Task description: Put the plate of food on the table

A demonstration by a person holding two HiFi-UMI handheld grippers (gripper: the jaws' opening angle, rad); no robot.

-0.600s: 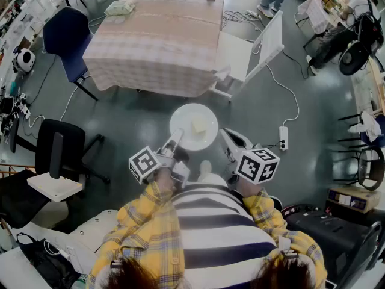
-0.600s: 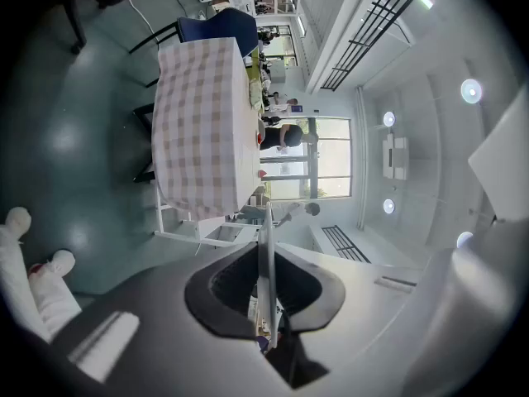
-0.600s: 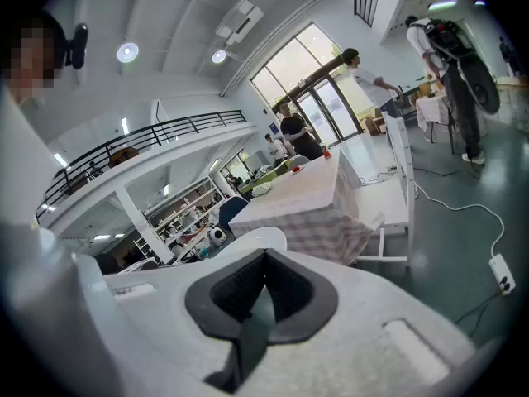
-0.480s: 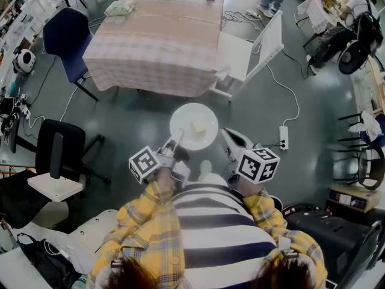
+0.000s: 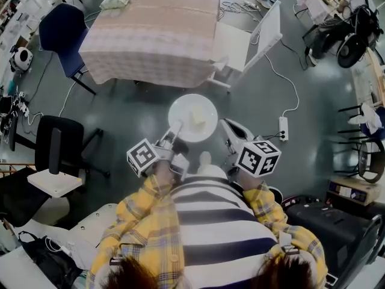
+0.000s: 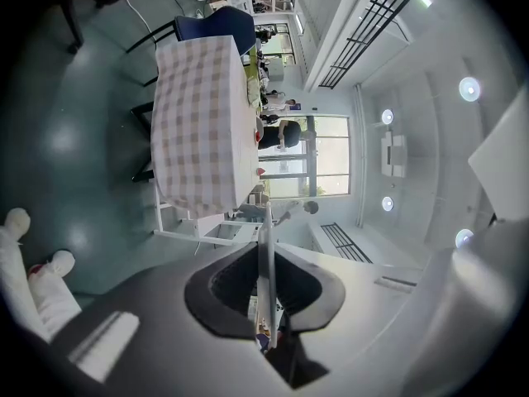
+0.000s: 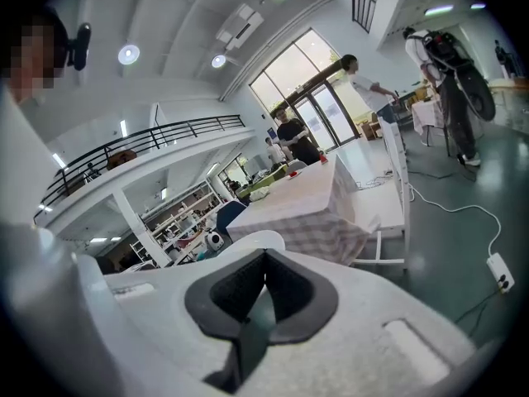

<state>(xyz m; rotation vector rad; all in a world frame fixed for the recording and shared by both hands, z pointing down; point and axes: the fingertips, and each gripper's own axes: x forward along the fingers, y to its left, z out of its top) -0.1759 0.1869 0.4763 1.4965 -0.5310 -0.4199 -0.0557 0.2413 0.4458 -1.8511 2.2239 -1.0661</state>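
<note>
The plate is held above the floor, at 12 o'clock from the person, short of the table and well apart from it. A pale piece of food is seen on the plate, just right of its middle.

The plate's rim is grasped at about 7 o'clock by the left gripper. In the left gripper view the plate is seen edge-on as a thin line, and the left gripper is clenched on it. The checked cloth of the table is seen beyond.

The right gripper is carried just beside the plate at about 4 o'clock; contact cannot be made out there. In the right gripper view the right gripper is clenched, pads met, with nothing between them. A white curve just past its left jaw is probably the plate. The table is seen ahead at 12 o'clock.
</note>
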